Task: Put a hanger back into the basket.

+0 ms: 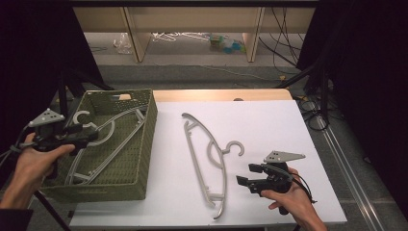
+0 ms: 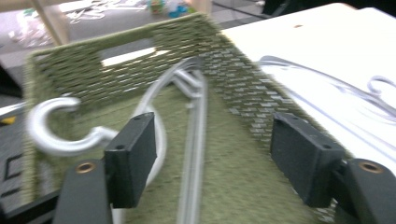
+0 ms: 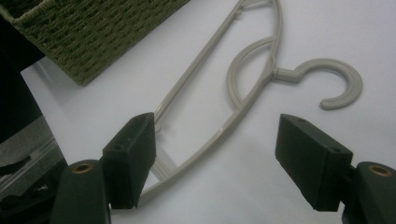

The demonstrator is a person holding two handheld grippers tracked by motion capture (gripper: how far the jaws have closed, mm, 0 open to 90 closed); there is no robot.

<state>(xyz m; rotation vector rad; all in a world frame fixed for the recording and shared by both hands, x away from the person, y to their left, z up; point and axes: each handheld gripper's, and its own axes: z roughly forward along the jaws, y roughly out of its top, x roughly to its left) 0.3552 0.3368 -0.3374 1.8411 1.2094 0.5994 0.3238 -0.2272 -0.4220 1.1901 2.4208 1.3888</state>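
A grey plastic hanger (image 1: 195, 159) lies flat on the white table top (image 1: 269, 125), its hook (image 1: 235, 147) pointing right. A second grey hanger (image 1: 120, 118) rests inside the green woven basket (image 1: 139, 159) at the left. My left gripper (image 1: 89, 134) hovers over the basket's left side, open, with nothing between its jaws. In the left gripper view the left gripper (image 2: 215, 140) looks down on that hanger (image 2: 196, 121) and its hook (image 2: 51, 135). My right gripper (image 1: 248, 175) is open just right of the table hanger. In the right gripper view the right gripper (image 3: 215, 140) frames the hanger (image 3: 285, 73) below it without touching.
The basket (image 3: 93, 32) takes up the table's left third. A wooden strip (image 1: 221, 95) runs along the table's far edge. Black stand legs (image 1: 62, 91) rise behind the basket, and cables (image 1: 312, 108) lie on the floor at the right. Loose items lie beneath a far bench (image 1: 192, 19).
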